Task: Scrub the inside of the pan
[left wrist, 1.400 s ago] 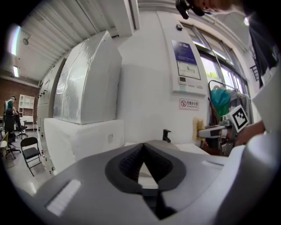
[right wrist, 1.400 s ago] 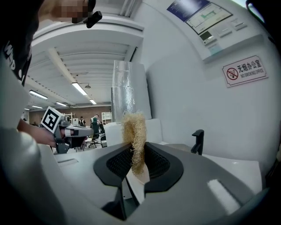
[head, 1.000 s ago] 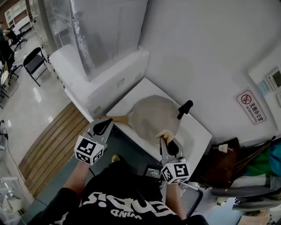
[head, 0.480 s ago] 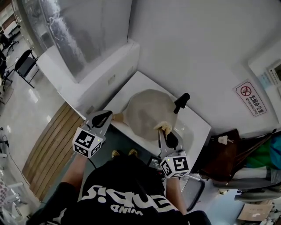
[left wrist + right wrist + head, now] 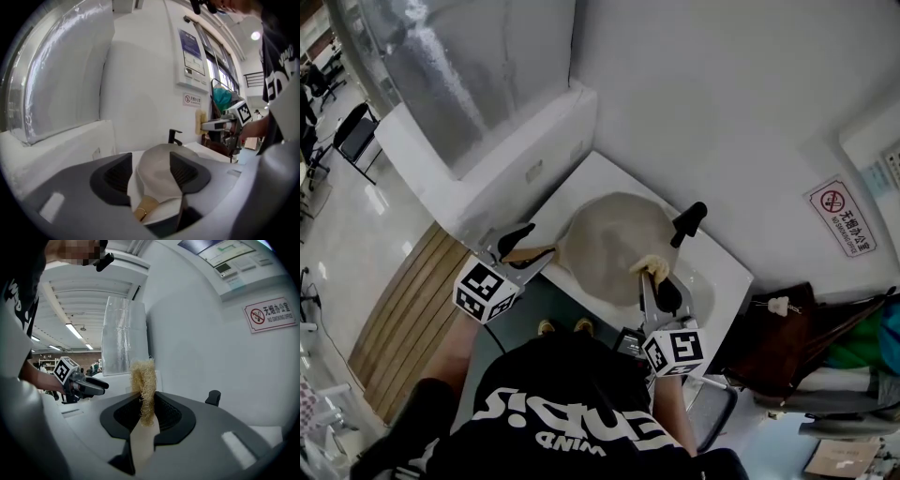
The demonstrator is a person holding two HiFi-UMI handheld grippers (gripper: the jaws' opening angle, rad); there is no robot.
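**Left jaws open round the pan handle, scrubber clamped in the right**

The white sink counter (image 5: 722, 270) carries everything. The pan (image 5: 605, 239) fills its middle, and I cannot tell from here whether the inside faces up. A black tap (image 5: 689, 225) stands at the far right edge, behind the pan.

The coming move turns on the handle. The wooden handle (image 5: 146, 209) runs out from the pan toward the counter's near-left edge, and its long axis points straight into my left gripper (image 5: 525, 247). That gripper's jaws have just been opening. The handle end lies low between them, and neither pad presses on it, so it is released. My left hand is the nearer one to the handle, and I judge it has to close there to steady the pan.

My right gripper (image 5: 146, 412) is clenched on a straw-coloured fibre scrubber (image 5: 143, 380), which stands up out of the jaws. It hangs at the pan's near-right rim, close to the bowl. Whether it touches the pan I cannot say.

On the wall to the right hangs a no-smoking sign (image 5: 836, 217) with a red struck-out circle, Chinese characters and a small line of capitals beginning "NO SMOKING".
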